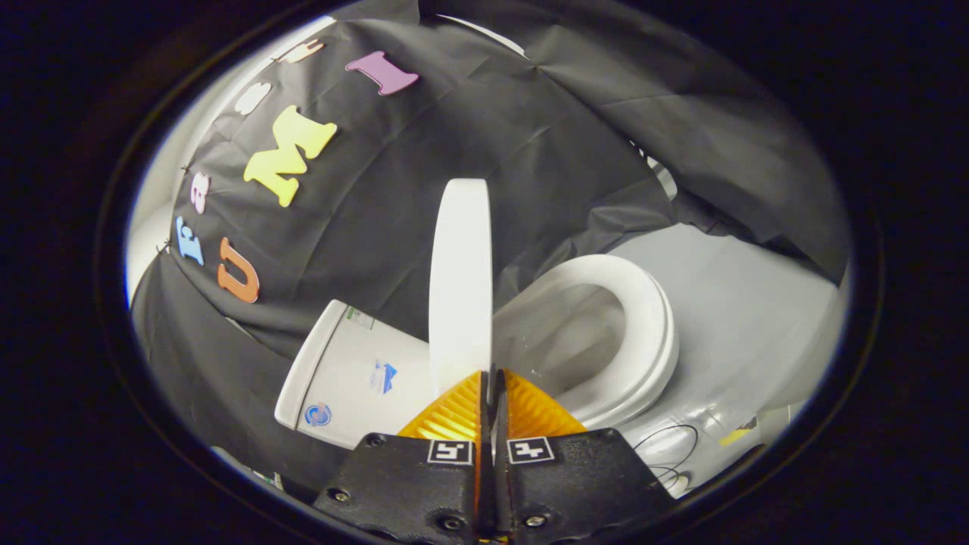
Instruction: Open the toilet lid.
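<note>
Black cloth walled the booth, and a pale floor (757, 303) spread beneath the toilet. The toilet lid (460, 288) stood raised edge-on, just ahead of the fingers, between the tank (356, 378) on one side and the open seat (651, 325) and bowl on the other. The gripper (490, 382) had its orange fingers (454, 412) drawn together with barely a slit between them, the tips meeting at the lid's near edge; whether they pinched that edge or merely touched it could not be told. The lid looked close to balance and had not yet come to rest against the tank. Had the hold been thin, the smooth rim might have slipped free and the lid dropped back onto the seat; pushed too briskly, it might have knocked the tank.
</note>
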